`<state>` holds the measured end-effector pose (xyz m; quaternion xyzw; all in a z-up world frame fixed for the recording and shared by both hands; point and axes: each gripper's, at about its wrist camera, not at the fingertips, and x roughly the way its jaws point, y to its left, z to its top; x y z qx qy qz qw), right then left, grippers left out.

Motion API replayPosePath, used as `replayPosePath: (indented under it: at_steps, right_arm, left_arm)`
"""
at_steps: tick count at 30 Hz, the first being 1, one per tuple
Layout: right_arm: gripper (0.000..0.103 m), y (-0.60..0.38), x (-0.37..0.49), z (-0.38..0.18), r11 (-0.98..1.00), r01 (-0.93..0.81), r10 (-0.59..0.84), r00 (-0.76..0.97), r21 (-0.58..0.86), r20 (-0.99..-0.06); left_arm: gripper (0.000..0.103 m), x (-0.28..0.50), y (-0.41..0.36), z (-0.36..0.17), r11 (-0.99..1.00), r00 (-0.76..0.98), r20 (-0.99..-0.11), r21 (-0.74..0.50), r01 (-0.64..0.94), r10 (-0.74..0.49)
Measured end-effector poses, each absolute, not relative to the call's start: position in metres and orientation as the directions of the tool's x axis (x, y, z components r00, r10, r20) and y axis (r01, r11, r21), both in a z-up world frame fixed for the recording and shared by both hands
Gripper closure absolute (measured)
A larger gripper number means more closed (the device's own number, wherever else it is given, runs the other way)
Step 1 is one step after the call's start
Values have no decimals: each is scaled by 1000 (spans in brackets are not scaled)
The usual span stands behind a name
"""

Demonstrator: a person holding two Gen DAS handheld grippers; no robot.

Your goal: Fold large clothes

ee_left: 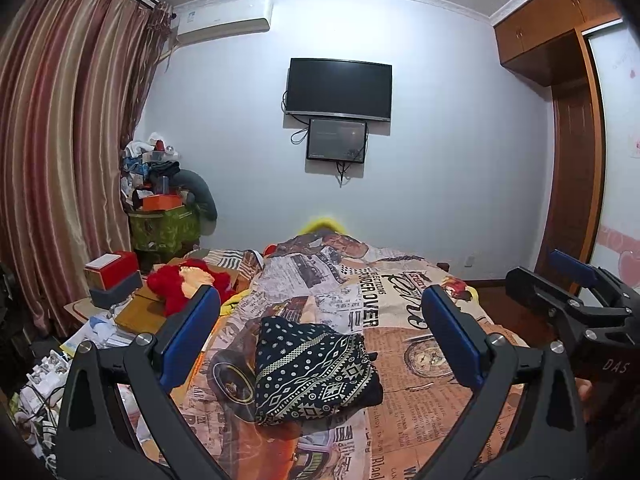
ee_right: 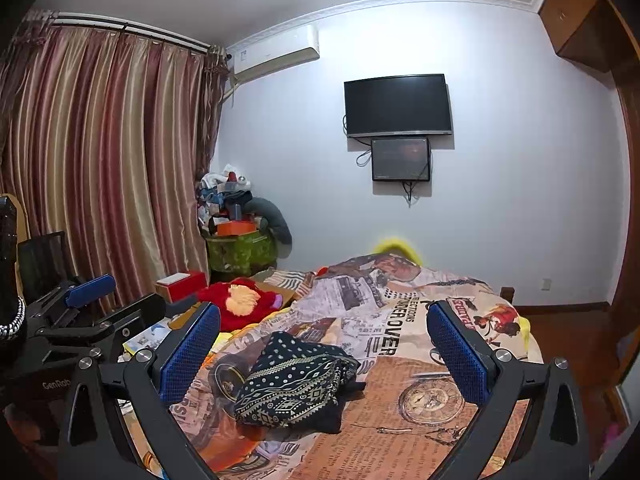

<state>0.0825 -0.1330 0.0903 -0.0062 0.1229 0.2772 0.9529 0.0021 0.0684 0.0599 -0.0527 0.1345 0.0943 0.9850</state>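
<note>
Biggest risk here, probably: only the top layer of the dark patterned garment (ee_left: pixel 314 372) gets pinched, so the bundle is dragged open unevenly instead of being lifted clean. It's already bunched into a loose, half-folded heap, and the edges and corners can't really be made out from either wrist view, so a good grab point is hard to pick. The printed bedspread (ee_left: pixel 420 412) could also get caught along with it, since the cloth lies right on it and the cover looks rumpled underneath. A slip is likely too if the fabric is taken by a fold rather than a hem.

The left gripper (ee_left: pixel 320 316) is held wide apart, nothing between its blue pads. The garment is seen ahead of and below it, roughly centred in the gap, not touched. The right gripper (ee_right: pixel 323 330) is spread wide as well and empty. From there the garment (ee_right: pixel 298 380) sits ahead and below, shifted a bit toward the left-hand finger. Both tools are held side by side above the bed, clear of the cloth.
</note>
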Motion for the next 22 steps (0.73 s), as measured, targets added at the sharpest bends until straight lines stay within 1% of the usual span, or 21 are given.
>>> replayPosePath:
  at_steps: [22]
  right_arm:
    - [0,-126,79,92,846,-530,528,815,60,-239]
  left_arm:
    - [1,3,69,62,981,947,-281,-71,-180,154]
